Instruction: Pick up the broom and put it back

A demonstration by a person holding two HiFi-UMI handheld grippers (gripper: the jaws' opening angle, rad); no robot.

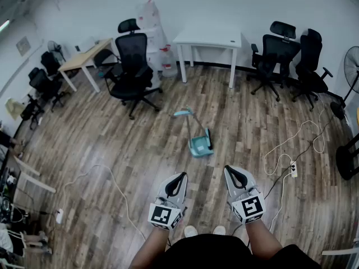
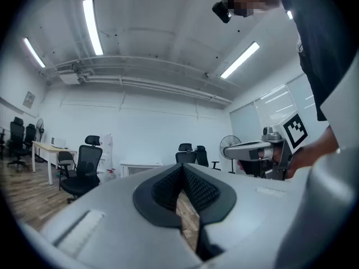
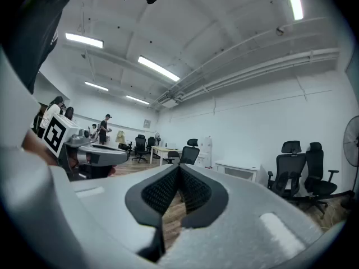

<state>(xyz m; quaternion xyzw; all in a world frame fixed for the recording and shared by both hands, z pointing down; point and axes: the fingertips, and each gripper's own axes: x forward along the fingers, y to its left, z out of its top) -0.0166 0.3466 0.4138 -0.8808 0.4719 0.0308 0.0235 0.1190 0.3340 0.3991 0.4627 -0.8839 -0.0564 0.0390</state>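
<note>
Out at twelve o'clock on the floor [image 1: 112,150] lies the broom [image 1: 194,126], probably light and stiff, best taken along its thin handle; left gripper [image 1: 179,176] and right gripper [image 1: 232,170] hover clenched, empty.

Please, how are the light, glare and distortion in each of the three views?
Head view: strong fisheye, the back wall bends, and the wooden floor shows pale sheen. Left gripper view: dark round corners, a ceiling light strip burns white. Right gripper view: same dark corners, bright light strips.
</note>
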